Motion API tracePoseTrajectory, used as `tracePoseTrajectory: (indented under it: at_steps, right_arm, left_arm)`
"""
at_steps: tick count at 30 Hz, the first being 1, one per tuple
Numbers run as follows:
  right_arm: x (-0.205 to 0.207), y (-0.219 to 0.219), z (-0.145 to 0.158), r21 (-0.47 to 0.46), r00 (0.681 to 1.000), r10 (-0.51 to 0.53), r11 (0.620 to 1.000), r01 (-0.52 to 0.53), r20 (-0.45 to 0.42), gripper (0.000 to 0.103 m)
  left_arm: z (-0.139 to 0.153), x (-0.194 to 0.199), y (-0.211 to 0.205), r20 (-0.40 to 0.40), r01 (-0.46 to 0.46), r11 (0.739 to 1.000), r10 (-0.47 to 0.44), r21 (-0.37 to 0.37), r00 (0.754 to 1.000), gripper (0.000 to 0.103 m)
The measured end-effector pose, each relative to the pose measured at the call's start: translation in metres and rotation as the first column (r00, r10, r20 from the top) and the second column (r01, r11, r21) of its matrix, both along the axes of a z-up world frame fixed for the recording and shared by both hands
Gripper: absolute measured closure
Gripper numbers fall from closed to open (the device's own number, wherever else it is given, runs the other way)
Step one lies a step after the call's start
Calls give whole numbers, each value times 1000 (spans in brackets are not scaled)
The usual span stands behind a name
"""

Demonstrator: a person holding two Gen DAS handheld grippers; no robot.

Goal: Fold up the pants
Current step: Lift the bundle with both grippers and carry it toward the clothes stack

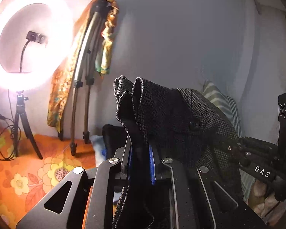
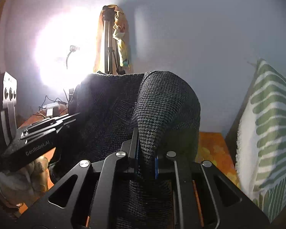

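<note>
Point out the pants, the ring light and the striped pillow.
pants [image 1: 162, 106], left wrist view, checked fabric above the button.
ring light [image 1: 28, 80], left wrist view, lower glowing rim.
pillow [image 2: 267, 124], right wrist view, green-striped face.

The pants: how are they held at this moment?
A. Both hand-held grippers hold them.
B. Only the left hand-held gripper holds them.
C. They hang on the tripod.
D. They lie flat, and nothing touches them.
A: the dark pants are pinched in the left hand-held gripper and in the right hand-held gripper.
</note>
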State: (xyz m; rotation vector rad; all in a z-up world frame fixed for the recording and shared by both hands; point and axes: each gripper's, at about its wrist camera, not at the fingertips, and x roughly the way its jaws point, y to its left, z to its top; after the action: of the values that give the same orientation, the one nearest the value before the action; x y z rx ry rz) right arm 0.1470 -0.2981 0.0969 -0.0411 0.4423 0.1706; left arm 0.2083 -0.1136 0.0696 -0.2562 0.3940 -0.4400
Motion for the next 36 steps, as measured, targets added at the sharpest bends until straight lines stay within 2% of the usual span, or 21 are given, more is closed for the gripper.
tracePoseTrajectory:
  at_steps: [8,12,15,19,23,27,30,33,36]
  right_arm:
    - [45,36,31,-14,994,108,994,-108,32,91]
    - [77,44,45,2,985,159,987,-159,63,91]
    - [106,35,43,19,981,179,983,-181,70,91]
    - [148,10,20,28,984,173,984,-174,28,91]
    - [184,-25,-22,-19,989,136,990,-137,-53,91]
    - [213,-57,-60,-39,988,79,996,-84,-130,91]
    - [232,-67,-85,-42,983,45,998,-53,-179,91]
    - [246,-69,-101,-81,980,-9,997,-8,-200,83]
    - [256,-73,-102,-96,978,-67,994,49,-199,66]
  left_arm:
    - [29,27,40,54,-109,994,108,2,993,91]
    - [42,49,44,83,-147,989,145,21,986,91]
    - [41,68,36,92,-154,988,150,34,984,91]
    - [16,101,6,70,-129,990,125,64,990,91]
    - [-33,138,-35,-25,-74,993,77,95,997,91]
    - [-75,168,-65,-131,-42,993,56,107,990,91]
    - [-87,182,-78,-139,-53,987,74,149,988,91]
    - [-91,191,-80,-164,-66,984,93,165,982,91]
    - [-91,193,-76,-184,-79,982,110,169,977,89]
